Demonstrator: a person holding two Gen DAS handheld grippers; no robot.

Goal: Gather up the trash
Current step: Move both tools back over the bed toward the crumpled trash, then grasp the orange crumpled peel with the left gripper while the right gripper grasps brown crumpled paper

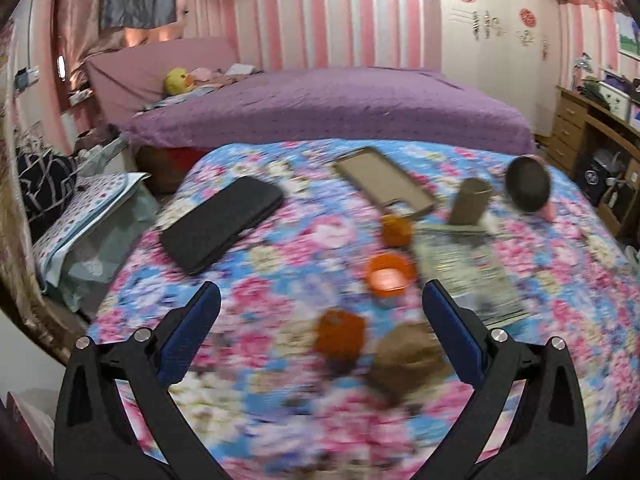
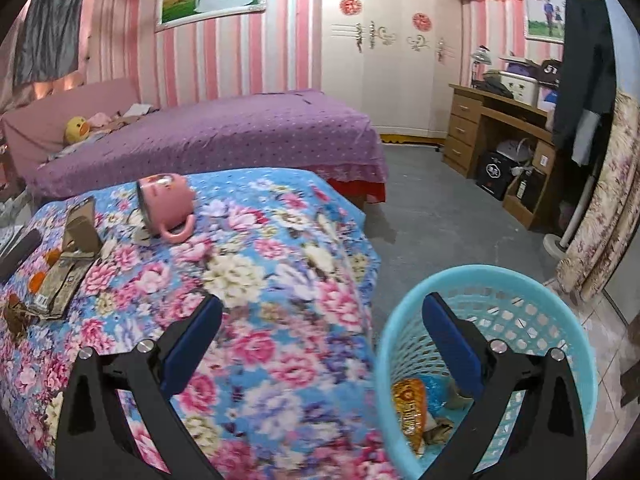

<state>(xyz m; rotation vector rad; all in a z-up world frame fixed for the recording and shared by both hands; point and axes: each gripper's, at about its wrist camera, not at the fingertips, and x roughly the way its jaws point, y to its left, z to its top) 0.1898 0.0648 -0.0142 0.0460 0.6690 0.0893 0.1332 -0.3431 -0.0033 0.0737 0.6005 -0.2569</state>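
Observation:
My left gripper (image 1: 320, 300) is open and empty above the floral bedspread (image 1: 248, 392). Just ahead of it lie an orange scrap (image 1: 341, 335), a crumpled brown paper wad (image 1: 408, 357), an orange bowl-like piece (image 1: 389, 273), another orange piece (image 1: 396, 229) and a flat printed wrapper (image 1: 468, 272). My right gripper (image 2: 322, 312) is open and empty, over the bed edge beside a light blue trash basket (image 2: 532, 288). An orange snack wrapper (image 2: 410, 408) and other scraps lie in the basket. The wrapper (image 2: 60, 284) and brown wad (image 2: 16, 316) show at far left.
A black case (image 1: 222, 228), a cardboard tray (image 1: 384, 180), a cardboard tube (image 1: 470, 202) and a tipped pink mug (image 2: 166, 204) lie on the bedspread. A purple bed (image 2: 208, 136) stands behind. A wooden desk (image 2: 496, 128) and a fan stand (image 2: 560, 240) are at right, with grey floor between.

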